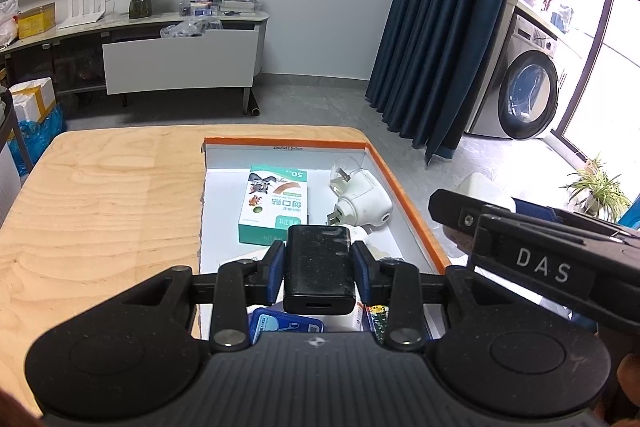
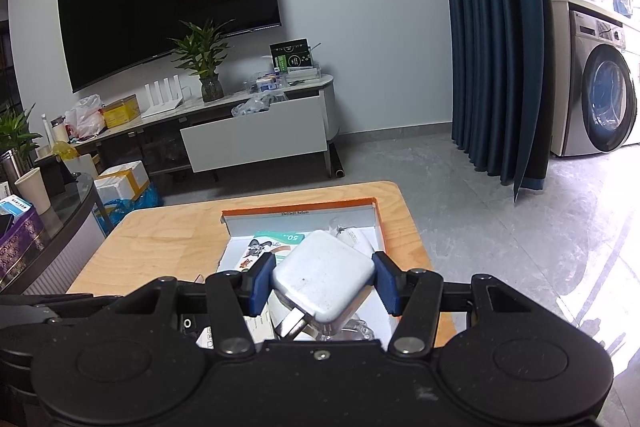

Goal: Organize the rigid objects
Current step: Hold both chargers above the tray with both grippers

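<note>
My left gripper [image 1: 319, 269] is clamped on a black charger [image 1: 319, 267], both blue pads pressing its sides, held above the near end of the orange-edged box [image 1: 404, 187] on the wooden table [image 1: 100, 195]. My right gripper [image 2: 323, 281] likewise grips a white power adapter [image 2: 326, 281] by two opposite edges, its prongs pointing back toward me, above the same box [image 2: 380, 227].

A: Left gripper [image 1: 319, 263], entry?

B: Matt black body, ribbed grey-black centre plate with a small silver emblem, two round raised discs at the sides, silver pivot screws on the linkage arms, blue pads [image 1: 276, 269] on the fingers.

A: Right gripper [image 2: 323, 281]?

B: Same build: black speckled housing, silver screws, blue pads [image 2: 262, 281]. Seen from the left camera, its side carries a plate lettered "DAS".
</note>
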